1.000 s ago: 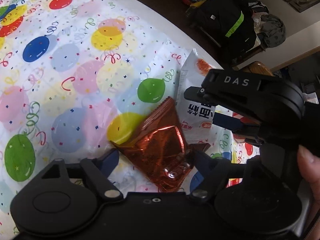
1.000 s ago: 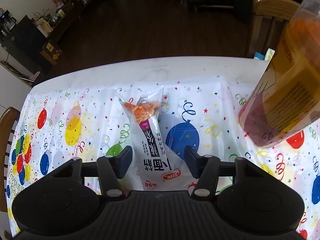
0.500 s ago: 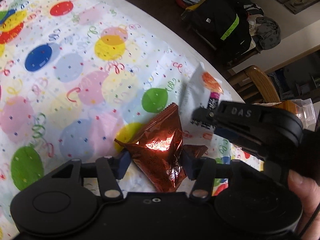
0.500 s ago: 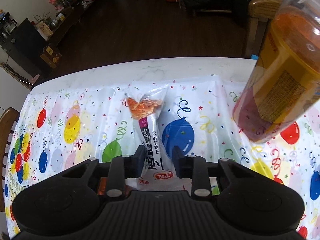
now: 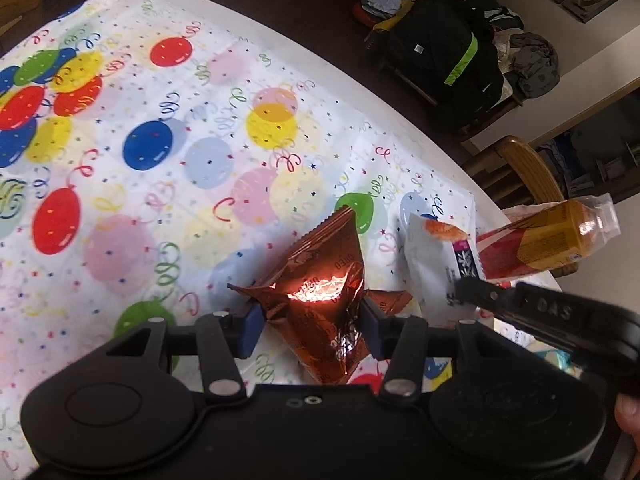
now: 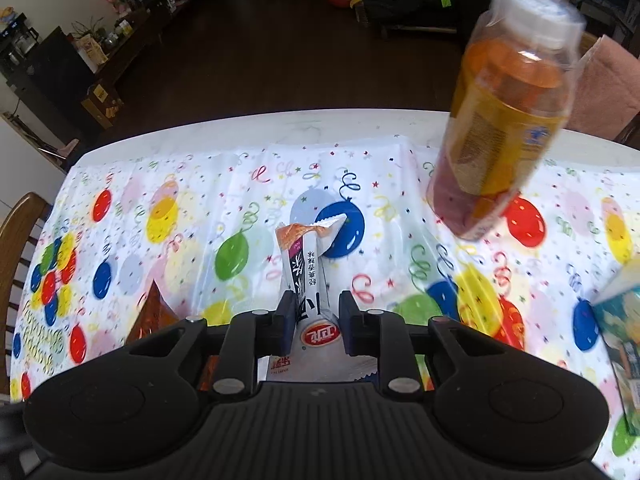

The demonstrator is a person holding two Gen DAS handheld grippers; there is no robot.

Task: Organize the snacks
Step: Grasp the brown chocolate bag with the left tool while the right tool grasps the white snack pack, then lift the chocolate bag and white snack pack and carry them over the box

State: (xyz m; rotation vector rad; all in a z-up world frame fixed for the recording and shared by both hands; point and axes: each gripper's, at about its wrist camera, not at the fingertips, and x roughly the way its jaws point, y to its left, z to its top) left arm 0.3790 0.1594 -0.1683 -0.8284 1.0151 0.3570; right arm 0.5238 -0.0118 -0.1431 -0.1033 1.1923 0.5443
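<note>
A crumpled copper foil snack packet point(image 5: 320, 284) is pinched between the blue pads of my left gripper point(image 5: 310, 322), which is shut on it just above the balloon tablecloth point(image 5: 160, 160). To its right, a white noodle-snack packet point(image 5: 430, 264) is clamped by my right gripper point(image 5: 472, 294). In the right wrist view that white packet point(image 6: 306, 264) stands up and away from the shut right gripper point(image 6: 316, 322), its orange-printed end bent over. The copper packet point(image 6: 150, 312) shows at lower left there.
An orange drink bottle point(image 6: 504, 120) stands on the tablecloth point(image 6: 400, 184) to the right of the white packet. A teal packet point(image 6: 624, 320) lies at the right edge. Wooden chairs point(image 5: 528, 168) point(image 6: 16, 232) flank the table, and a dark bag point(image 5: 444, 52) sits beyond.
Both grippers went from open to shut, the left on the copper packet and the right on the white packet. Both packets have risen off the cloth, and the white one now stands on end.
</note>
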